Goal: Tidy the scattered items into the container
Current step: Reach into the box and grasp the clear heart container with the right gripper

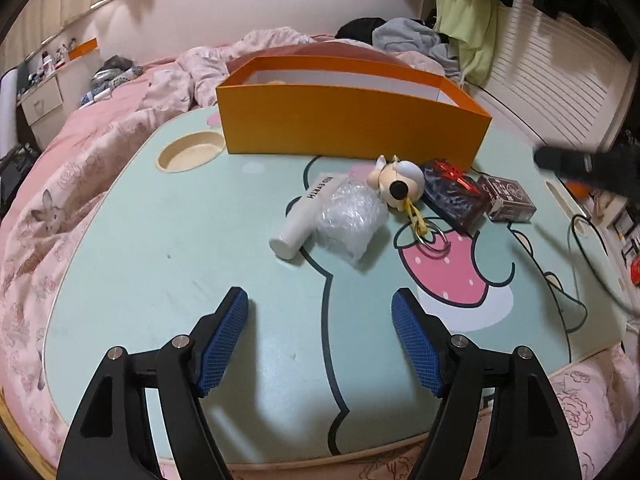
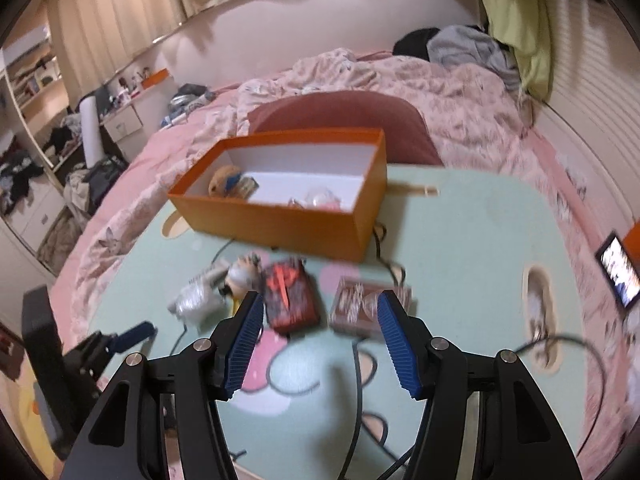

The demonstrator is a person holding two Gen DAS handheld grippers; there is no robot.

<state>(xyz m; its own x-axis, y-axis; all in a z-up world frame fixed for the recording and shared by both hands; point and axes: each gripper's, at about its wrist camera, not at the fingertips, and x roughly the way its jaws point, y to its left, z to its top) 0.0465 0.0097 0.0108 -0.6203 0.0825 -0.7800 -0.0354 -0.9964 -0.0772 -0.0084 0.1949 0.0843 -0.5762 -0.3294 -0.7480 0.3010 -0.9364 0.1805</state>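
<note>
An orange box [image 1: 352,120] [image 2: 280,220] stands at the back of the mint lap table [image 1: 180,260] [image 2: 460,240]; a small plush and some packets lie inside it. In front of it lie a white tube [image 1: 306,216], a clear plastic bag [image 1: 350,216] [image 2: 196,300], a dog-head keychain [image 1: 400,182] [image 2: 242,274], a dark red-printed card pack [image 1: 452,196] [image 2: 290,294] and a brown card box [image 1: 506,196] [image 2: 360,304]. My left gripper [image 1: 320,300] is open and empty, short of the items. My right gripper [image 2: 320,304] is open above the two card boxes.
The table sits on a bed with pink bedding [image 1: 60,200]. A round cup recess [image 1: 188,156] is at the table's left rear. A black cable [image 2: 360,380] runs across the table. A lit screen [image 2: 618,272] stands to the right. Clothes [image 1: 412,36] are piled at the back.
</note>
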